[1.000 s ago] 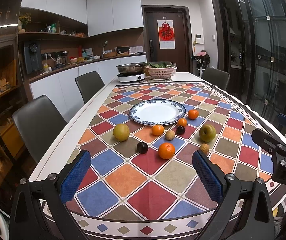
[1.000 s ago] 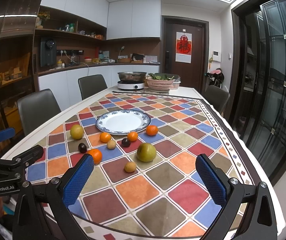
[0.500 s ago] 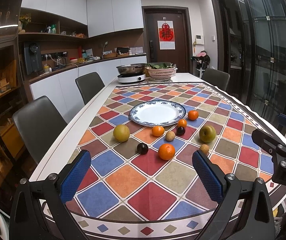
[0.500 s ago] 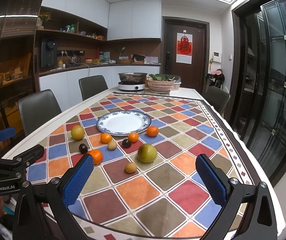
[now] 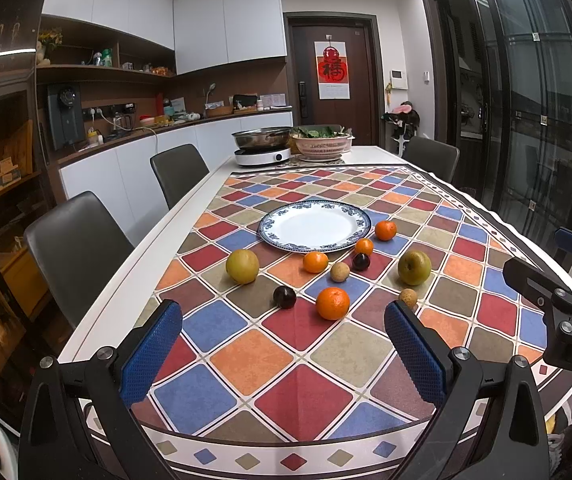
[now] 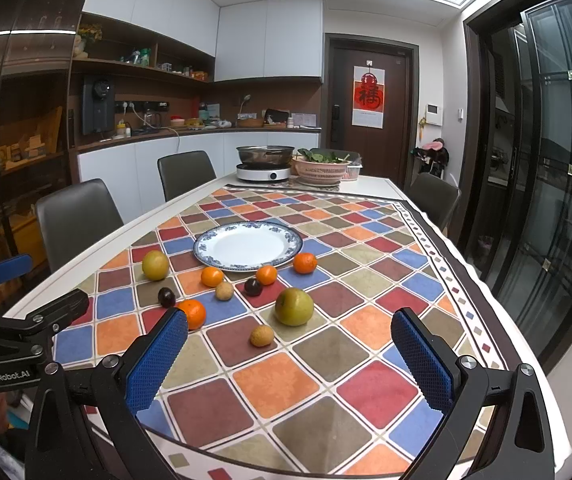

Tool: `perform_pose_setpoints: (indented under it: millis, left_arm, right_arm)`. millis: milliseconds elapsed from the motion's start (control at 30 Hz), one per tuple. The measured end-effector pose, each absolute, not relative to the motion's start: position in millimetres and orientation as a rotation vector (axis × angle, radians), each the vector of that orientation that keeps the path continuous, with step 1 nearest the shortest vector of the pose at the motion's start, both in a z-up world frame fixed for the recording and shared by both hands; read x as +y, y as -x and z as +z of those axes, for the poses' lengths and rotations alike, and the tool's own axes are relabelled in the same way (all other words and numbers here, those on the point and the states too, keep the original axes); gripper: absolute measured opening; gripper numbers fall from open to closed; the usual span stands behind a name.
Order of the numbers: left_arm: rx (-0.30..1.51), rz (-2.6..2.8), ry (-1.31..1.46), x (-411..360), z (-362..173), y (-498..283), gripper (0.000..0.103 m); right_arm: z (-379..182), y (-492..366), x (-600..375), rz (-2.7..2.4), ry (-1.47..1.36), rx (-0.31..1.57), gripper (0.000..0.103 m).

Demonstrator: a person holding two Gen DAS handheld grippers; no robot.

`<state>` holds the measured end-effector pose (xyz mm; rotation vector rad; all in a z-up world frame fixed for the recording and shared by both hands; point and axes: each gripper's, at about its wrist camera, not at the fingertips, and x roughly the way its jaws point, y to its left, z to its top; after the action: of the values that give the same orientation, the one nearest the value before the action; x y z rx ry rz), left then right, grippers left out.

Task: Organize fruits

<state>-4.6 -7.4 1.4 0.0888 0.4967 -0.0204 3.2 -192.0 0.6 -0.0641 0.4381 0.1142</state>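
Both two-finger grippers hover over the near end of a long table covered by a cloth of coloured diamond tiles, and neither holds anything. Seen from its own camera, the left gripper has its blue textured pads spread wide with only tablecloth between them; the right gripper is spread just as wide, also empty. Each tool shows at the edge of the other's view.

Beyond the fingers lies a white round plate with a blue patterned rim, bare inside. All fruit sits on the cloth on the plate's near side. A yellow-green pear-like fruit lies to the left, well apart from a second greenish one on the right. Between them are a small orange tangerine, a smaller tangerine just beside the plate rim, and another tangerine to the plate's right. A dark plum sits near a pale tan round fruit. Nearer the grippers are a second dark plum, a larger orange and a second tan fruit, which in the left view sits just past the right-hand pad.

At the far end stand a steel pot on a white hotplate and a pink basket of greens.
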Motion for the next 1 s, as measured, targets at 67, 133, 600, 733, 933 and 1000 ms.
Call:
perform_pose_setpoints:
  millis: [67, 133, 600, 733, 933, 1000]
  left_arm:
    - [0.497, -0.020, -0.089, -7, 1, 5, 0.103]
    - [0.497, -0.020, -0.089, -8, 1, 5, 0.103]
    - [0.514, -0.026, -0.091, -11, -1, -1, 0.103]
    - [0.547, -0.034, -0.090, -11, -7, -10, 0.103]
    - [0.600, -0.048, -0.097, -10, -20, -27, 0.103]
    - [0.613, -0.061, -0.101, -9, -25, -33, 0.103]
  right_arm:
    - [1, -3, -192, 0.114, 0.064, 0.438, 0.102]
    - [1, -3, -192, 0.115, 0.064, 0.438, 0.102]
    - [0, -6, -191, 0.117, 0.064, 0.451, 0.102]
    - [-7, -15, -190, 0.124, 0.068, 0.477, 0.102]
    - [-20, -33, -186, 0.141, 0.074, 0.530, 0.102]
    - [-25, -39, -186, 0.149, 0.075, 0.547, 0.102]
